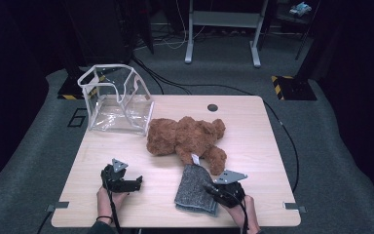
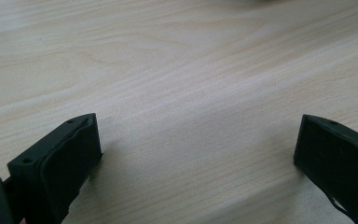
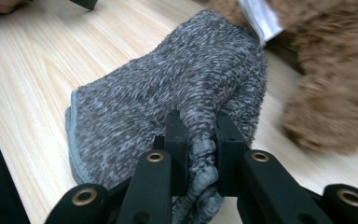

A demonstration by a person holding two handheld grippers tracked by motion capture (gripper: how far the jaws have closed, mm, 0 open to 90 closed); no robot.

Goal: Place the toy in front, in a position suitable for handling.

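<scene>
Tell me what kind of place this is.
Probably a lab or recording workspace: a wooden table on grey carpet, cables across the floor, a metal stand frame behind, and hazard-striped bases.

I see clear plastic bag (image 1: 118,100) standing open at table's (image 1: 253,126) far left corner; desk frame (image 1: 222,30) on floor behind.

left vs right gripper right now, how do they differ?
Left gripper has its fingers spread wide over bare table, nothing between them; right gripper is pinched shut on a fold of the grey towel. In the high view the left sits alone on the table's left side, while the right lies beside the brown teddy bear. Both are black, hand-held, near the front edge.
</scene>
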